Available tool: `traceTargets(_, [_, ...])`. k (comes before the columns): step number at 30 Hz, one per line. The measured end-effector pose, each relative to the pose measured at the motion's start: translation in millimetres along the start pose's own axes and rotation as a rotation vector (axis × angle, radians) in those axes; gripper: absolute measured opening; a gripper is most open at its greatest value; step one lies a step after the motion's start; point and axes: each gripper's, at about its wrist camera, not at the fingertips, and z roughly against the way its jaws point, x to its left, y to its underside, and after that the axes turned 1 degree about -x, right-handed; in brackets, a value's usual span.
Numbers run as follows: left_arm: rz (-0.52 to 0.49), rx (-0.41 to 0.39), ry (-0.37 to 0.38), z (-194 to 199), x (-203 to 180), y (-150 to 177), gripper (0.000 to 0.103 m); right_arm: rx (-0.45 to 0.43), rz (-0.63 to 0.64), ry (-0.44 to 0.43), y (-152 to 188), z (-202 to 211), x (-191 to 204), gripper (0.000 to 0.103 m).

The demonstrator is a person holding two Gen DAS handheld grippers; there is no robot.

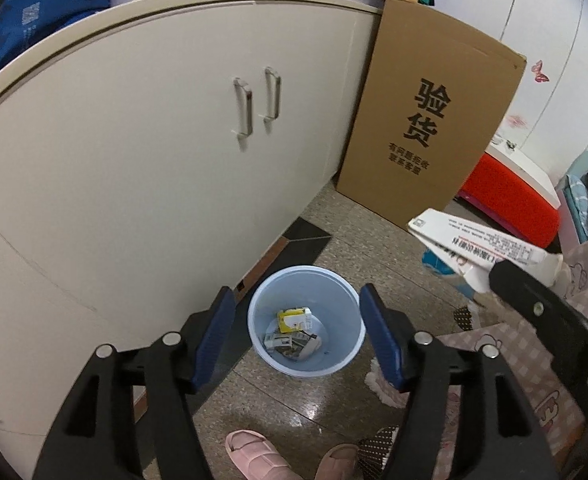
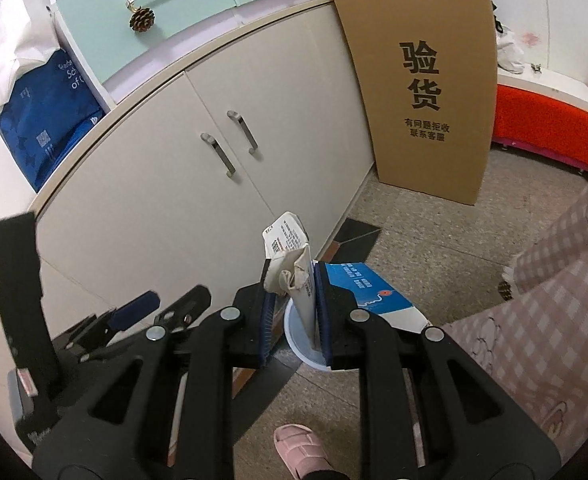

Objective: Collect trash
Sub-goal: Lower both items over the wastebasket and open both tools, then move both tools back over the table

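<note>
A pale blue waste bin (image 1: 335, 364) stands on the floor beside the cabinet. It holds a yellow packet (image 1: 294, 317) and a few paper scraps (image 1: 294, 346). My left gripper (image 1: 295, 300) hangs above the bin, open, with nothing between its blue pads. My right gripper (image 2: 294, 280) is shut on a crumpled white carton (image 2: 288, 240) with printed text, held upright over the bin's rim (image 2: 294, 340). In the left wrist view the same carton (image 1: 473, 240) pokes in from the right. The left gripper (image 2: 162, 306) also shows at the lower left of the right wrist view.
A white two-door cabinet (image 1: 154, 152) runs along the left. A tall cardboard box (image 1: 433, 120) leans at its end, with a red stool (image 1: 509, 200) behind. A blue-and-white box (image 2: 369, 292) lies by the bin. Pink slippers (image 1: 254, 452) and checked pink fabric (image 2: 533, 340) are close.
</note>
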Motion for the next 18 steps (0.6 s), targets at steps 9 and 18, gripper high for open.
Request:
traceTargets(9, [0.051, -0.016, -0.078, 7.4, 21.4, -7.8, 0.068, 0.020, -0.032, 0.009, -4.9, -24.4, -7.4, 0.069])
traceTargets(18, [0.023, -0.075, -0.038, 56.9, 2.7, -5.0, 0.071, -0.070, 0.006, 0.103, 2.7, 50.0, -2.5, 0.070])
